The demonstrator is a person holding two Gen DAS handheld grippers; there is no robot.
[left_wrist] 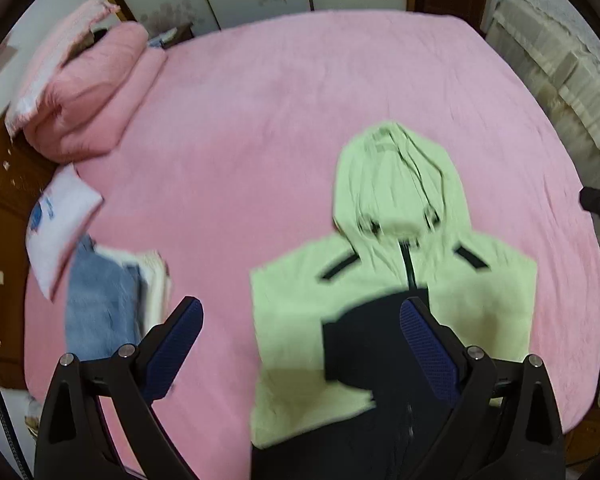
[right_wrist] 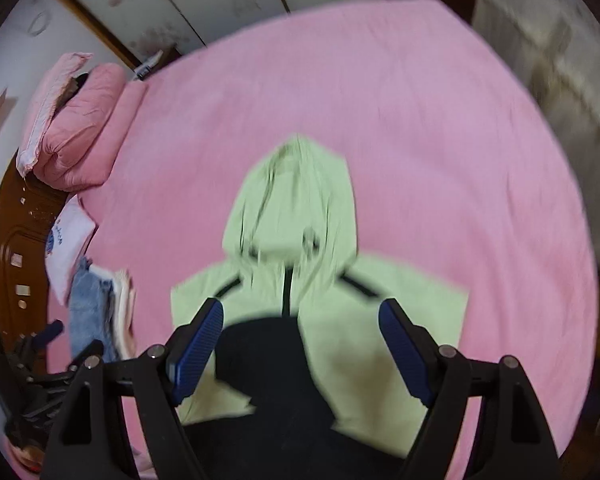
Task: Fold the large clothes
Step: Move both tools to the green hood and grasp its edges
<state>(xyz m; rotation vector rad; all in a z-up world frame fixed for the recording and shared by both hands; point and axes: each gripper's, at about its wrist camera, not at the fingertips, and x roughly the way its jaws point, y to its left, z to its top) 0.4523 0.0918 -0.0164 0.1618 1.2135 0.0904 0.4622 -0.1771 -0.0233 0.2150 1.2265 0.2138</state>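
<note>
Both grippers high over the bed, jaws spread wide, nothing held. Left gripper (left_wrist: 302, 348) over the hoodie's left half and bare sheet; right gripper (right_wrist: 302, 346) centred over the chest.

Risks from here: dark sleeve layer lying loose across the front, likely to slide or spring open if the next grab takes only the top layer. Pinching pink sheet along with fabric would drag the whole garment askew. Hood still flat out beyond the collar; lifting the body without tucking it could leave it flopping out of the fold. Heavy motion blur in both views, so exact edge positions hard to judge.

Light green hooded jacket with black zip and black shoulder stripes (left_wrist: 396, 264) face up on the pink bed sheet (left_wrist: 284, 120), near edge closest, sides apparently folded in to a rough rectangle, black panel across the lower chest, hood pointing away.

Further left: folded blue jeans stack (left_wrist: 100, 304), white printed pillow (left_wrist: 60, 216), pink rolled quilt (left_wrist: 96, 92) at the far corner.
</note>
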